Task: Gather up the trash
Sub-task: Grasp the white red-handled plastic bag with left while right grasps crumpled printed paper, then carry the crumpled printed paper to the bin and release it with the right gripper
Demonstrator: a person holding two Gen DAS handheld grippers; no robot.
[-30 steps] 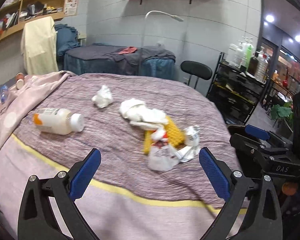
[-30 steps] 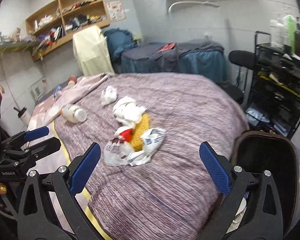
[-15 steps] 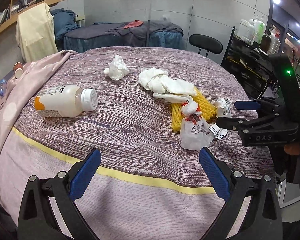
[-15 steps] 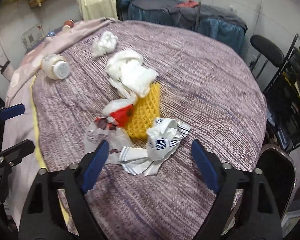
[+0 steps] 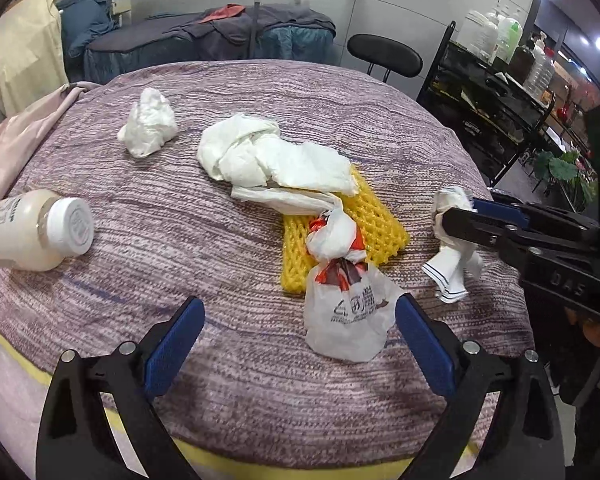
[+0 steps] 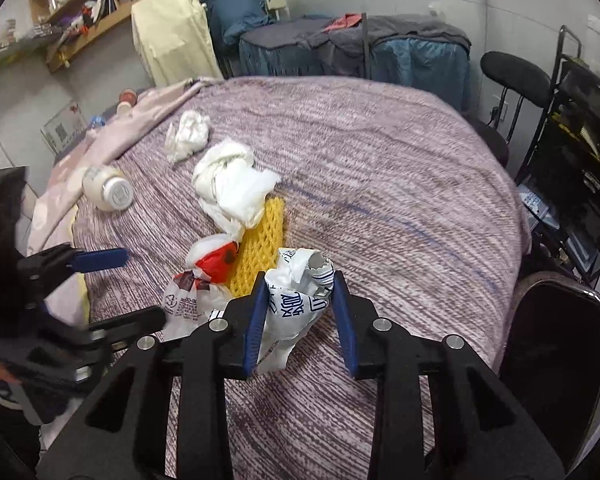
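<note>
Trash lies on a purple bedspread (image 5: 228, 248). My right gripper (image 6: 300, 292) is shut on a crumpled white wrapper with blue print (image 6: 296, 304); the wrapper also shows in the left wrist view (image 5: 450, 240). My left gripper (image 5: 300, 320) is open and empty, just before a white and red plastic bag (image 5: 346, 300). Behind the bag lie a yellow foam net (image 5: 376, 220), a large white tissue wad (image 5: 268, 156), a smaller tissue ball (image 5: 148, 124) and a white plastic bottle (image 5: 36, 232) on its side at the left.
A dark bin (image 6: 556, 344) stands at the bed's right edge. A black rack (image 5: 496, 96) with bottles and a black stool (image 5: 384, 54) stand to the right. A pink blanket (image 5: 28, 120) lies on the bed's left side.
My right gripper has come down over the printed wrapper and shut on it. My left gripper has moved closer to the plastic bag, still open.
</note>
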